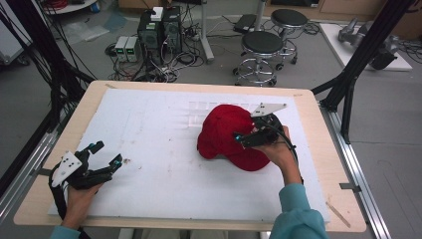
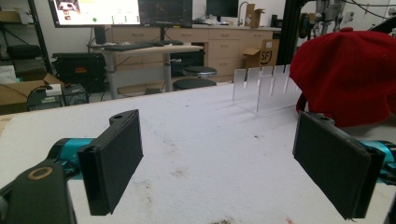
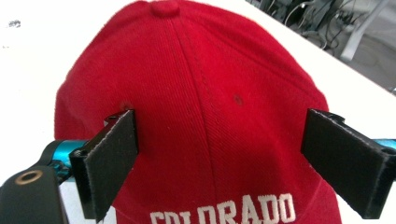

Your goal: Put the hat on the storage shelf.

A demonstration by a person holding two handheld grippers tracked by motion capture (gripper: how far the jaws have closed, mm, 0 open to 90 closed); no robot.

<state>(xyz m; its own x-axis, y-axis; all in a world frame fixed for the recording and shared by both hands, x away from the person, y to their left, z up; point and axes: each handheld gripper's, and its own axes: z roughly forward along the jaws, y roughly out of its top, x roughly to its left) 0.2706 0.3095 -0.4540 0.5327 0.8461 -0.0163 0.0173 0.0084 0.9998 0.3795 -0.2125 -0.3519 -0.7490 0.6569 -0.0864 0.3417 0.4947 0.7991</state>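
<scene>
**Red cap lying right of centre, right fingers spread over its front**

Red fabric is filling the right gripper view: a cap [image 3: 201, 107] with white stitched letters reading COLORADO at the bottom edge and its top button at the upper middle of the frame. In the high view the cap [image 1: 225, 134] is sitting on the white foam sheet [image 1: 149, 149] covering the worktop [image 1: 318, 119], right of centre. Its long axis is running from upper left to lower right, with the brim pointing toward the lower right, at the person's right hand [image 1: 278, 152].

The right gripper [image 1: 249, 135] is hovering over the cap's front, its fingers [image 3: 109, 161] standing wide apart on either side of the crown and grasping nothing.

The left gripper [image 1: 104, 158] is resting at the lower left of the high view, well apart from the cap, its fingers [image 2: 114, 158] released and spread over bare foam. A clear slotted rack [image 2: 261, 86] is standing just beside the cap in the left gripper view.
</scene>
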